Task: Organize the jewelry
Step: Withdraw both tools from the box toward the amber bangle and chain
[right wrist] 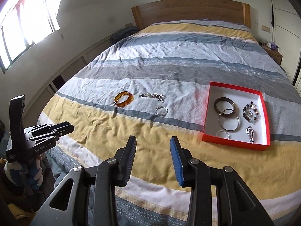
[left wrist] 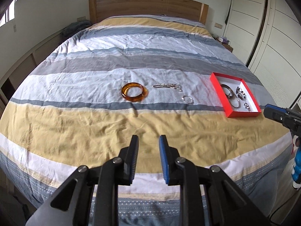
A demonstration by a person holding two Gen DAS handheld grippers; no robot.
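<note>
Both claws hover empty over the bed's [left wrist: 75, 128] near edge: left claw [left wrist: 148, 141] slightly parted, right claw [right wrist: 153, 143] spread wider. Amber bangle [left wrist: 134, 93], silver chain [left wrist: 168, 86] and small silver ring [left wrist: 187, 99] lie mid-bed. Red box [left wrist: 242, 114] with more jewelry sits to their right.

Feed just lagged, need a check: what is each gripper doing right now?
Left gripper: jaws open, nothing between them, above the striped bedspread.
Right gripper: jaws open, empty.
</note>
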